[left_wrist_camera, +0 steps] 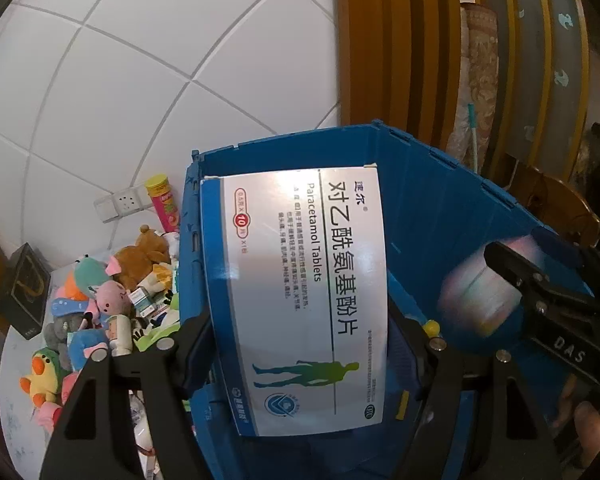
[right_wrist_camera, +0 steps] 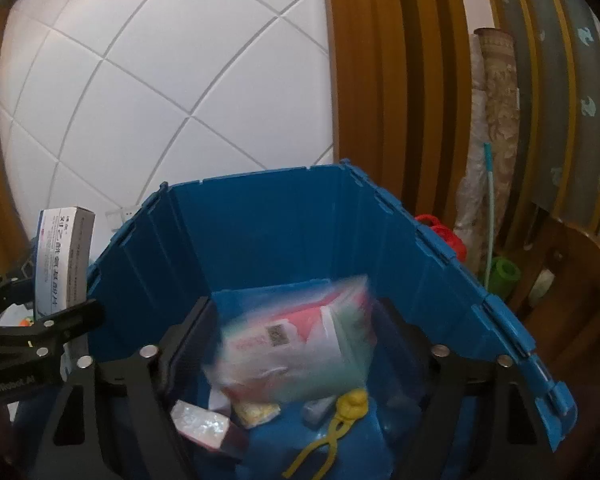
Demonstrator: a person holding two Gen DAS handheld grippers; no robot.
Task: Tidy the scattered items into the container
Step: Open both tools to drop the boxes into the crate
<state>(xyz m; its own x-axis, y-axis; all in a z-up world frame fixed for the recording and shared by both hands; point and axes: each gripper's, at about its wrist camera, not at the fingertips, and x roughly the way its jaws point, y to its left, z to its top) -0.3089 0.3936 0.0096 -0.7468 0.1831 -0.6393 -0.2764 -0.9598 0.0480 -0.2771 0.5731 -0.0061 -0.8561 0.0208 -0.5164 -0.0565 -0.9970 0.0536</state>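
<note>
Left hand-held gripper [left_wrist_camera: 300, 344] pinches the paracetamol box [left_wrist_camera: 300, 296] above the blue crate [right_wrist_camera: 284, 240]. Right hand-held gripper [right_wrist_camera: 296, 352]: blurred packet [right_wrist_camera: 300, 340] between its jaws, possibly falling. Release low, clear of rim.

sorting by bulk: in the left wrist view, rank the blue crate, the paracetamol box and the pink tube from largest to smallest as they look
1. blue crate
2. paracetamol box, enlarged by nearness to the camera
3. pink tube, farther back, so it looks smaller
</note>
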